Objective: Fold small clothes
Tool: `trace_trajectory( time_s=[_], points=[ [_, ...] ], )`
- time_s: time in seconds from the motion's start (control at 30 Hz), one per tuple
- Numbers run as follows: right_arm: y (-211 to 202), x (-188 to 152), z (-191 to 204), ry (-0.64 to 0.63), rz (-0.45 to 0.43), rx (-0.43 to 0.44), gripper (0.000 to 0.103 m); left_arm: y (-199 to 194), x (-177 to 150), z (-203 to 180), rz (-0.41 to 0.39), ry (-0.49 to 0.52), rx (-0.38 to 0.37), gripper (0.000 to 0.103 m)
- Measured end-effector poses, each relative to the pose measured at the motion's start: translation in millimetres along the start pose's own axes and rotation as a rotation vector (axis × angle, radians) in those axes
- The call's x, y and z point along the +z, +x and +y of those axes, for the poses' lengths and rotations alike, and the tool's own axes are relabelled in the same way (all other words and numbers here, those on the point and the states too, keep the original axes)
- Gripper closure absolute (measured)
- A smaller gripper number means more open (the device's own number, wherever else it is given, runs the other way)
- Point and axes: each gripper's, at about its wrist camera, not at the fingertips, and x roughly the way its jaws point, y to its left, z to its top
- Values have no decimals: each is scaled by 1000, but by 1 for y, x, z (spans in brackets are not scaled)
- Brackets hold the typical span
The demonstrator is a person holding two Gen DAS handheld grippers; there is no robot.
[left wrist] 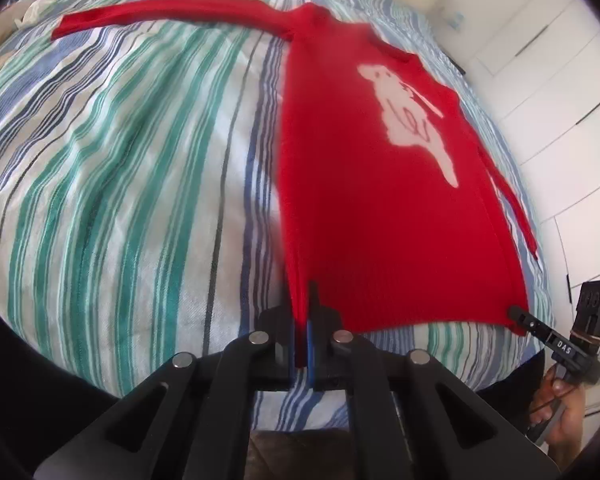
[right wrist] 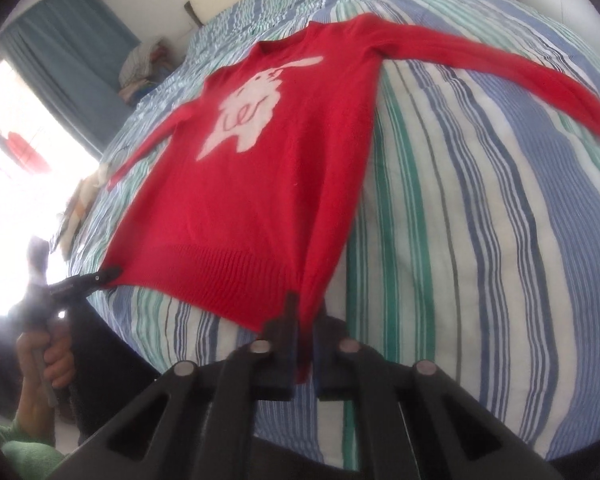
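Observation:
A small red sweater [left wrist: 364,200] with a white animal figure [left wrist: 412,116] lies face up on the striped bed, sleeves spread out. My left gripper [left wrist: 303,312] is shut on the sweater's left hem corner. My right gripper [right wrist: 306,312] is shut on the right hem corner of the sweater [right wrist: 260,200]. The right gripper also shows in the left wrist view [left wrist: 518,316] at the far hem corner, and the left gripper shows in the right wrist view [right wrist: 110,274]. The hem is stretched taut between them.
The bed's striped blue, green and white cover [left wrist: 120,160] fills most of both views. White cabinet doors [left wrist: 560,80] stand to the right. A blue curtain [right wrist: 72,44] and a bright window [right wrist: 16,152] are to the left, with a pile of clothes [right wrist: 144,64].

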Motion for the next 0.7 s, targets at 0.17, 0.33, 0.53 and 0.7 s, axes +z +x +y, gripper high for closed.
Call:
trace_trajectory(
  time_s=[0.17, 0.33, 0.53, 0.7],
  points=[
    [23, 3, -9, -13, 11, 4, 97, 14, 4, -13, 0, 65, 75, 96],
    [-9, 9, -19, 3, -53, 40, 36, -22, 3, -12, -90, 68, 63, 31],
    [-109, 63, -148, 376, -433, -49, 36, -70, 54, -4, -371, 42, 124, 11],
    [-122, 92, -272, 694, -416, -246, 35, -49, 105, 16, -478, -45, 164, 8]
  ],
)
